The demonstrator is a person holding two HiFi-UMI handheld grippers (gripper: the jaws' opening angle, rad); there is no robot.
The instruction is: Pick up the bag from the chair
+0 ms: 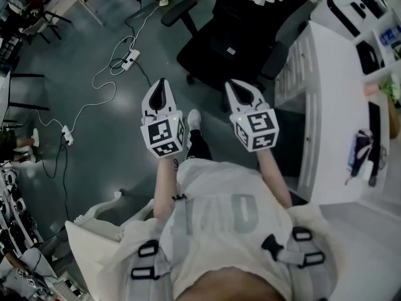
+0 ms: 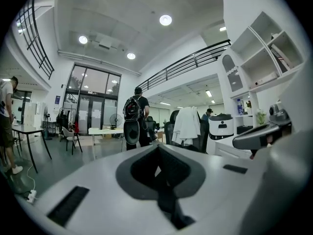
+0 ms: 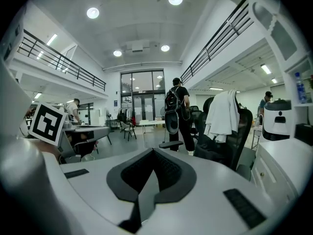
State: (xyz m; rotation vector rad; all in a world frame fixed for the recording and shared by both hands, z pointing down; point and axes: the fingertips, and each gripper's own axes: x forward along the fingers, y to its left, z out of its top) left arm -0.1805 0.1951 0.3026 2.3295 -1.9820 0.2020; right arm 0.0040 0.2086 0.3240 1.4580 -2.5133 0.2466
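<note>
Currently left gripper (image 1: pixel 161 88) and right gripper (image 1: pixel 238 89) are both held shut and empty. The bag (image 1: pixel 228 44), apparently the dark shape on the chair (image 1: pixel 197 61) seat, is seen ahead, nearer the right gripper.

Grey floor (image 1: pixel 62 55), white desk (image 1: pixel 332 105)

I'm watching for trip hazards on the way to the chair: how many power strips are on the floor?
2. One power strip lies left of the black chair; a second power strip lies nearer, left of the left gripper. Others may be hidden.
</note>
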